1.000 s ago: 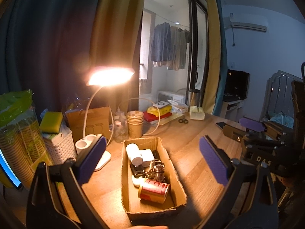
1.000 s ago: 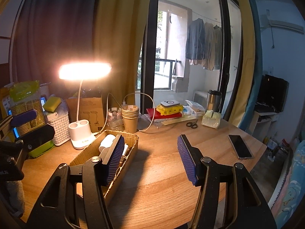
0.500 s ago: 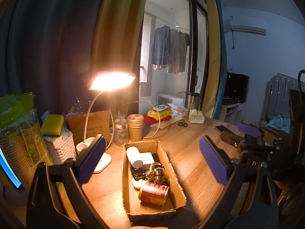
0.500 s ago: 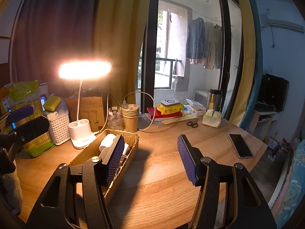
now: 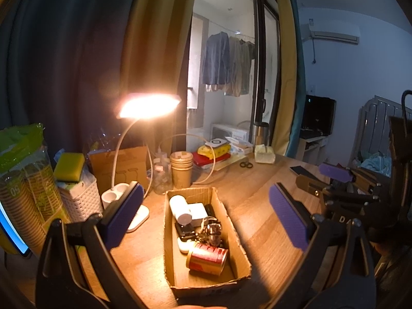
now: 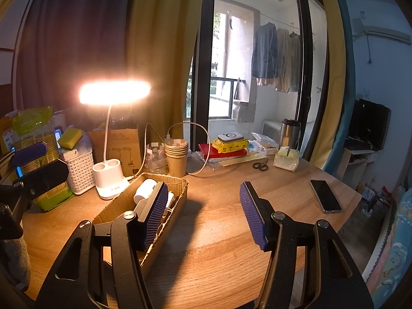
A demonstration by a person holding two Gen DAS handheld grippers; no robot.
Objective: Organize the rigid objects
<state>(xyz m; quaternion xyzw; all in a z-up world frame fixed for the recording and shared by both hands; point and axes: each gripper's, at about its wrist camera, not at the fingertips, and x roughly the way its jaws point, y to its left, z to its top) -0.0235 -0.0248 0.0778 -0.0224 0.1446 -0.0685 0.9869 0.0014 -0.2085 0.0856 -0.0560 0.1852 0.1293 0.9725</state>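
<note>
A round wooden tabletop [image 6: 219, 221] carries a long open brown cardboard box [image 5: 233, 234] beside a lit white desk lamp [image 6: 109, 177]. Both the left tongs [image 5: 203, 219] and right tongs [image 6: 203, 216] hang spread and empty. A red cylindrical tin can [image 5: 207, 257] lies inside the box.

The right gripper's finger [image 6: 154, 216] hides most of the box [image 6: 116, 206] contents; the screen [image 5: 11, 234] is cut off at the left edge.

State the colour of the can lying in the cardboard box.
Red with gold ends: the can, clearest in the left wrist view.
</note>
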